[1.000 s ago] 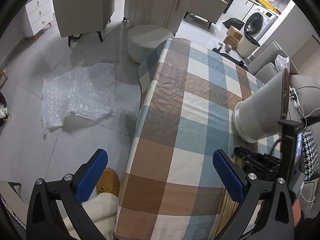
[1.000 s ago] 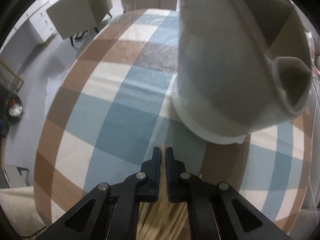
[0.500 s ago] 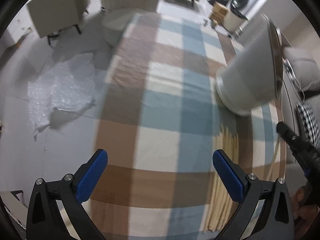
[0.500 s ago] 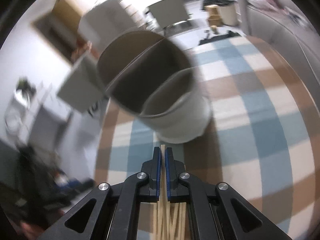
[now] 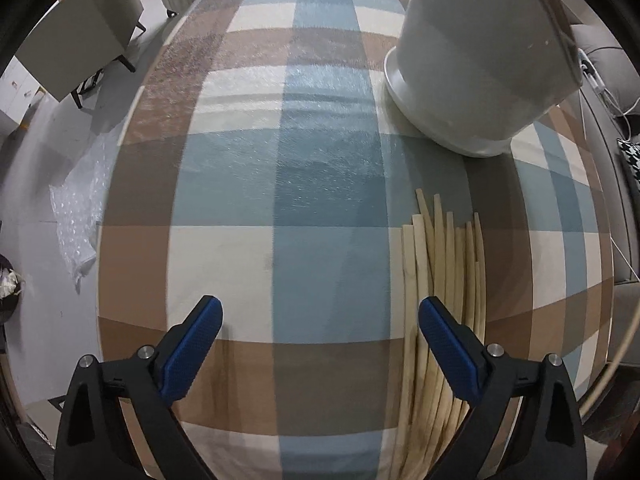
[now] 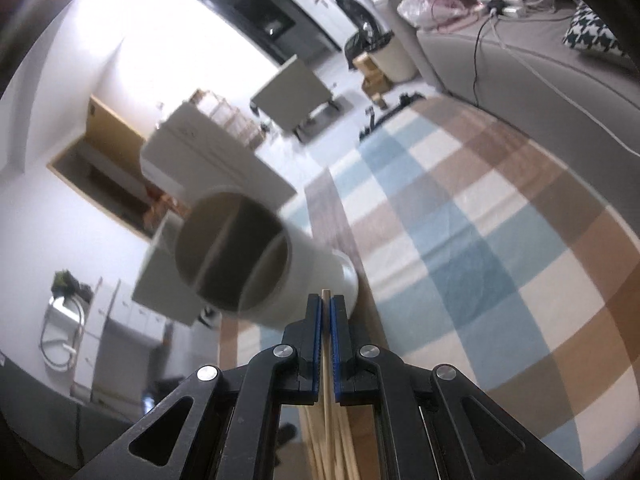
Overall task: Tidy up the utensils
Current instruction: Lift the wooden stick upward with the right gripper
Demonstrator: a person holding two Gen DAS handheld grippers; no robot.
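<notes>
A bundle of pale wooden chopsticks [image 5: 444, 280] lies on the checked tablecloth [image 5: 320, 184]. Behind it stands a white round utensil holder [image 5: 480, 60]. My left gripper [image 5: 322, 318] points down over the cloth and its jaws are closing from wide, with nothing pressed between them. Its right finger [image 5: 444, 344] hangs over the bundle's left side. My right gripper [image 6: 326, 308] is shut on one chopstick [image 6: 326, 294], whose tip pokes out toward the holder [image 6: 256, 256]. The holder's mouth, split by inner dividers, faces this camera. More chopsticks [image 6: 334, 444] show below the jaws.
The table's left edge [image 5: 116, 184] drops to a grey floor with bubble wrap [image 5: 76, 208] and a chair [image 5: 80, 44]. A grey sofa [image 6: 520, 64] with cables runs along the table's other side. Bare cloth [image 6: 500, 280] spreads to the right of the holder.
The left gripper moved from the table's edge to above the cloth, beside the chopsticks. The right gripper rose and rolled, keeping one chopstick, so the holder's open mouth now faces it.
</notes>
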